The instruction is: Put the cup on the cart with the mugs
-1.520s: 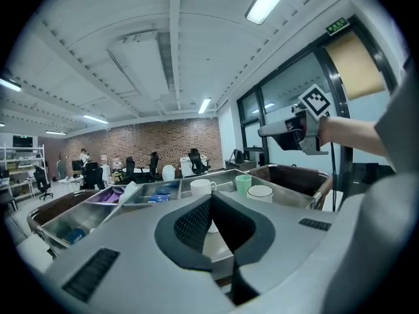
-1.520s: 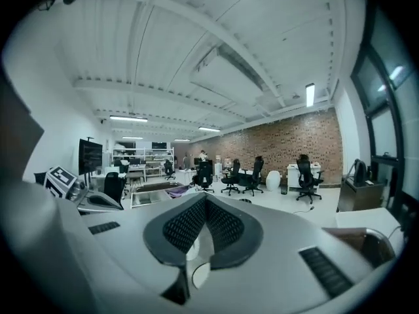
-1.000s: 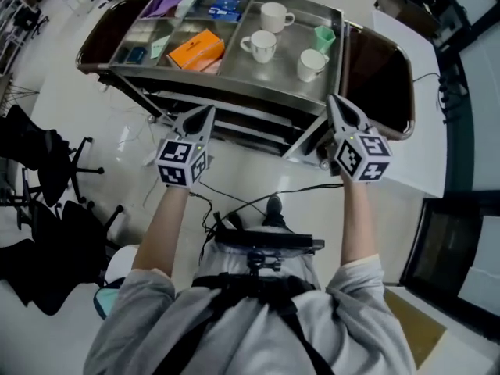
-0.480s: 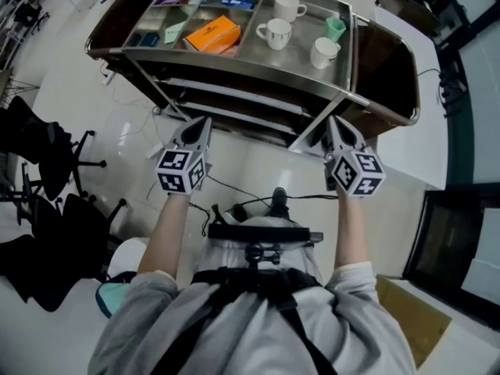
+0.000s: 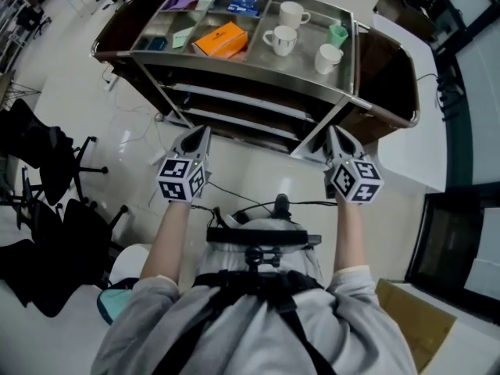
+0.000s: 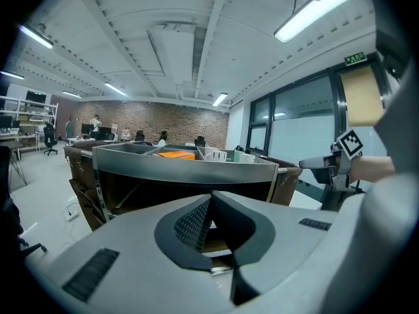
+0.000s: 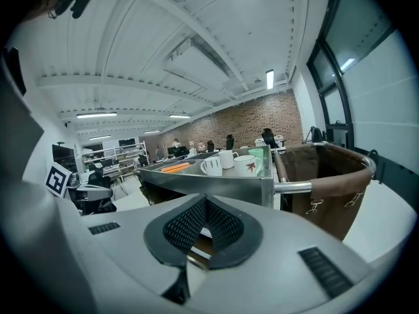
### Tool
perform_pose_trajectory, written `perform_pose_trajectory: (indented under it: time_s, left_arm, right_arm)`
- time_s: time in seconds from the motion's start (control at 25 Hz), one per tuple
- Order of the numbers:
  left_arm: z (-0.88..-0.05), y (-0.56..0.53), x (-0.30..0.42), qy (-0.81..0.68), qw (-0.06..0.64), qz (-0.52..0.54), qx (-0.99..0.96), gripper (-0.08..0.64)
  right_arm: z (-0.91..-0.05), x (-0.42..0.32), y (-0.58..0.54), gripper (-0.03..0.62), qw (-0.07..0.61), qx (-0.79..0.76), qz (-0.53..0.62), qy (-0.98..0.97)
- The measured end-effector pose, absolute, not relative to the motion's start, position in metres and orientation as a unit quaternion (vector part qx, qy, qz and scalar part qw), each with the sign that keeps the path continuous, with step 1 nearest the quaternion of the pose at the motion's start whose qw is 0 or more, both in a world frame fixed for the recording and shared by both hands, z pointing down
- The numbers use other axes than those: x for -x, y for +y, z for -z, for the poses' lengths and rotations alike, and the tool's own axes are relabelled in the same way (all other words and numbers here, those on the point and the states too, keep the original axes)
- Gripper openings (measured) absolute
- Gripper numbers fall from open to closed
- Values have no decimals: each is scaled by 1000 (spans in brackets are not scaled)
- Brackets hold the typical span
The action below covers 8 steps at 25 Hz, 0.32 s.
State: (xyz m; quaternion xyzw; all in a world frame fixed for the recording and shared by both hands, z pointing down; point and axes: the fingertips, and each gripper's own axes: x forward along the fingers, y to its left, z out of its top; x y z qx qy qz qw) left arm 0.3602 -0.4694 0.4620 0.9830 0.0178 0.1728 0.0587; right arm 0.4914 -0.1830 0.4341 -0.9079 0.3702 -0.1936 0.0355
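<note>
The steel cart (image 5: 234, 80) stands ahead of me. Three white mugs (image 5: 281, 41) sit on the right part of its top tray, with the small green cup (image 5: 337, 33) upright beside them at the right rim. The right gripper view shows the green cup (image 7: 256, 153) behind the mugs (image 7: 211, 166). My left gripper (image 5: 203, 133) hangs short of the cart's front, shut and empty. At the same height, below the cart's right corner, my right gripper (image 5: 333, 133) is also shut with nothing in it. Both stay clear of the cart.
An orange box (image 5: 226, 39) and small packets fill the tray's left compartments. Brown cloth bags (image 5: 383, 69) hang at both ends of the cart. Black office chairs (image 5: 47, 170) stand at the left, a white table (image 5: 414, 131) at the right. Cables (image 5: 234, 198) cross the floor.
The cart has slid up and away in the head view as I backed off. Both grippers have drawn back from its front edge, still shut.
</note>
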Motion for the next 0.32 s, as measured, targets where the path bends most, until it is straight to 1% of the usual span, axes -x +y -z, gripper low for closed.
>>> perform_pose_trajectory:
  time_s: [0.32]
  left_arm:
    - [-462, -470, -354, 19, 63, -173, -983, 3]
  right_arm:
    - [-433, -485, -179, 0, 29, 911, 195, 363]
